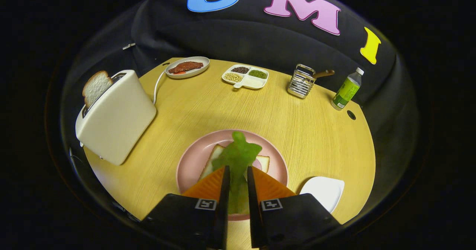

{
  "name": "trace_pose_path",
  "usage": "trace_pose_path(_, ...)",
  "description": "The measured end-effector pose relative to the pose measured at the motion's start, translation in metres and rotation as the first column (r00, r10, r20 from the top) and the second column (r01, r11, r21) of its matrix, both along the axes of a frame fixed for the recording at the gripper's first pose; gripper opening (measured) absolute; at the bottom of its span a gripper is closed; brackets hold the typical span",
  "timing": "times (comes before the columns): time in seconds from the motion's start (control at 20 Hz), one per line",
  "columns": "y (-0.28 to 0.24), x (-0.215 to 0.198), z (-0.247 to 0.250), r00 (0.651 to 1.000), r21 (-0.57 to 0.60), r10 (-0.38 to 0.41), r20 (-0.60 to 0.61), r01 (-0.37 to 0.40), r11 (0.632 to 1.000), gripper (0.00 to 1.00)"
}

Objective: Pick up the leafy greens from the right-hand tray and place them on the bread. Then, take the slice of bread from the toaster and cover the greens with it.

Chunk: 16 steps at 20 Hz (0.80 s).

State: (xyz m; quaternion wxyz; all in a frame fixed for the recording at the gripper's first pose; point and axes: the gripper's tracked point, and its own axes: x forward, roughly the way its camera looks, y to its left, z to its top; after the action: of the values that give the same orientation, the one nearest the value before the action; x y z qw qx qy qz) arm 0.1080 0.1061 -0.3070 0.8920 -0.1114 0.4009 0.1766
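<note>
While clamped in hand-held gripper (237, 175), leafy greens (238, 155) pointing ahead over bread (217, 157)

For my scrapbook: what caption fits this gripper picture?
Gripper shut on leafy greens above bread on a pink plate.

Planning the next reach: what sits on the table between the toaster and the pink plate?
Nothing: the gripper view shows bare table between toaster and pink plate. The gripper holds the greens.
</note>
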Motion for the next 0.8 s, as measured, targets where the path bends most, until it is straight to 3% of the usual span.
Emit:
trace_pose_path(0.15, 0.003, 0.001, -0.004, 1.0, -0.017, 0.005, 0.007, -0.005, 1.0, 0.48)
trace_pose_path(0.2, 0.005, 0.0, -0.006, 1.0, -0.013, 0.007, 0.001, -0.007, 1.0, 0.63)
trace_pose_path(0.45, 0.016, -0.001, 0.006, 1.0, 0.02, 0.0, 0.023, -0.001, 1.0, 1.0)
trace_pose_path(0.8, 0.06, -0.009, 0.08, 0.991, 0.137, 0.034, 0.128, -0.052, 0.989, 0.99)
